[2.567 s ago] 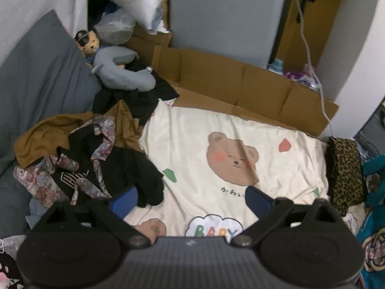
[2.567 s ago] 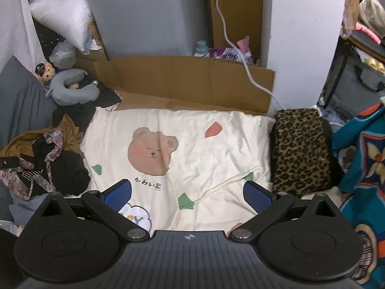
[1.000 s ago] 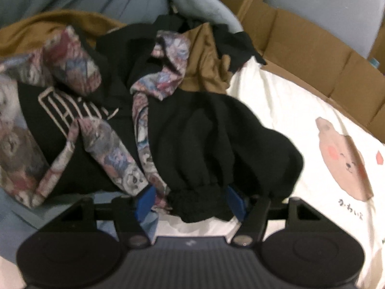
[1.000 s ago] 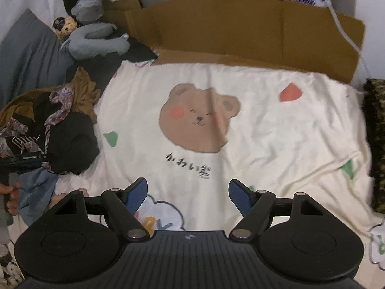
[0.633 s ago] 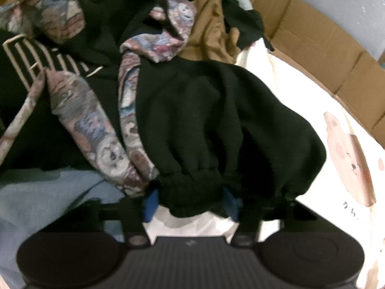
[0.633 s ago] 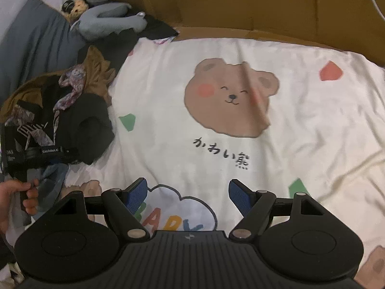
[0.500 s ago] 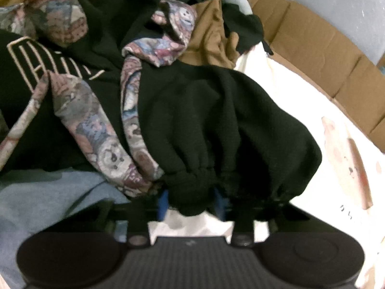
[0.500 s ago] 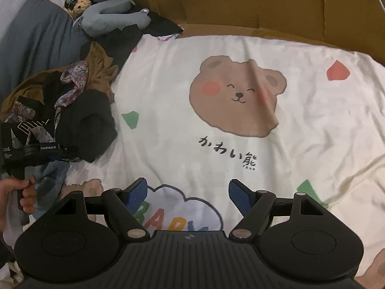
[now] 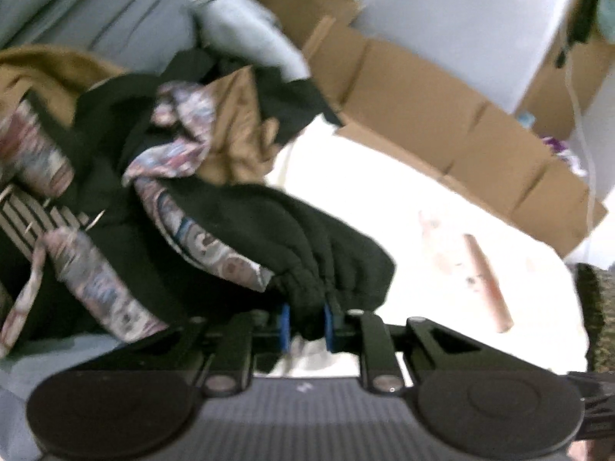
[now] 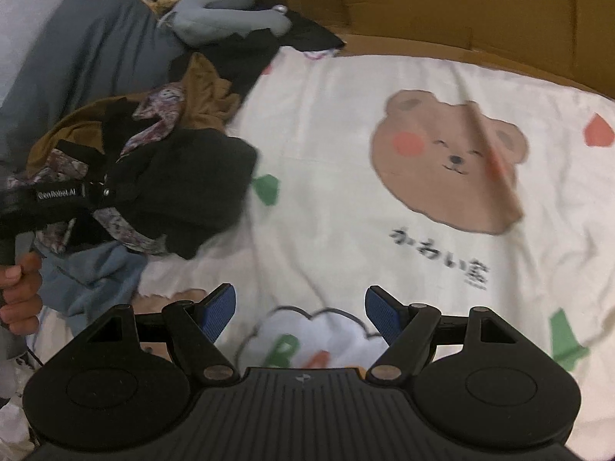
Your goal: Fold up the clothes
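Note:
A black garment (image 9: 288,238) with a gathered hem lies at the edge of a heap of clothes, over a patterned garment (image 9: 173,153) and a brown one (image 9: 234,130). My left gripper (image 9: 306,326) has its jaws closing, the blue pads pinching the bunched black hem between them. The right wrist view shows that same black garment (image 10: 192,184) at the left, with the left gripper's body (image 10: 57,196) and a hand (image 10: 19,288) beside it. My right gripper (image 10: 300,311) hangs open over the cream bear blanket (image 10: 326,153), with nothing between its fingers.
Cardboard panels (image 9: 442,123) line the far side of the blanket. A grey neck pillow (image 10: 226,15) and a grey cushion (image 10: 77,50) sit behind the heap. A light blue garment (image 10: 96,272) lies at the heap's near edge. A leopard-print item (image 9: 595,315) is at the right.
My left gripper's jaws have narrowed onto the black hem and the gripper has risen, pulling the fabric up. My right gripper has slid lower and leftward over the blanket, still open.

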